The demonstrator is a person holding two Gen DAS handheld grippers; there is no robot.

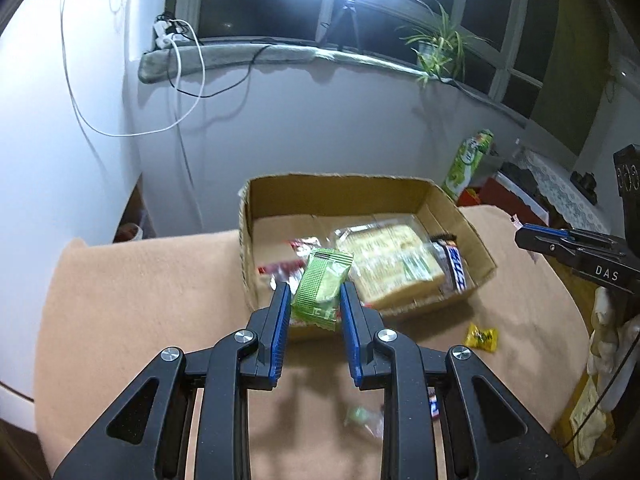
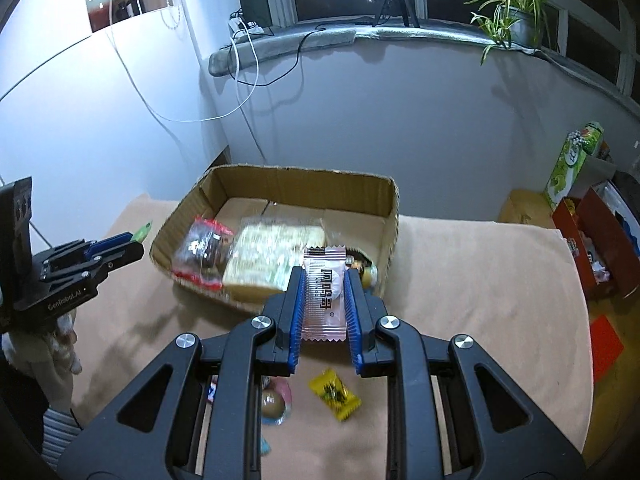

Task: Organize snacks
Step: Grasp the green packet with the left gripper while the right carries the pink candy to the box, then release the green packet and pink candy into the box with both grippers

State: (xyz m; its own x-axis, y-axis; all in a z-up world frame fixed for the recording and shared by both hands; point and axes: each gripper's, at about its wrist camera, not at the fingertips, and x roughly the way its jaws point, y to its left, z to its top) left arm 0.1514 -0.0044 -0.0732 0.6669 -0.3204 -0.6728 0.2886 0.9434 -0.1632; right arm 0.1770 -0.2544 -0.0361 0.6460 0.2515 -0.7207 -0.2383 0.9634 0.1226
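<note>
Left tongs (image 1: 315, 300) pinch a green packet (image 1: 320, 290) between blue pads, held over the near wall of the cardboard box (image 1: 456, 208). In the left wrist view the box sits on a table (image 1: 140, 300) under a tan cloth, and holds a clear-wrapped cake (image 1: 394, 260), a red packet (image 1: 280, 266) and a dark bar (image 1: 454, 266) with blue-and-white lettering too blurred to read. On the cloth just beside the box lies a yellow candy (image 1: 481, 337); its print is illegible. At the right edge the other tool shows the letters "DAS". A green carton (image 1: 468, 164) stands beyond the table.

Right tongs (image 2: 325, 294) in the right wrist view clamp a clear-and-white sachet (image 2: 323, 292) printed with bold dark Chinese characters, poised over the box's (image 2: 280, 184) near right corner. Inside lie the cake (image 2: 268, 256) and a red-edged bag (image 2: 202, 252). Below the tongs on the cloth rest the yellow candy (image 2: 335, 393) and a round pink-rimmed sweet (image 2: 276, 400). The left tool at the left edge reads "GenRoboAI", its green packet (image 2: 143, 233) peeking out.
</note>
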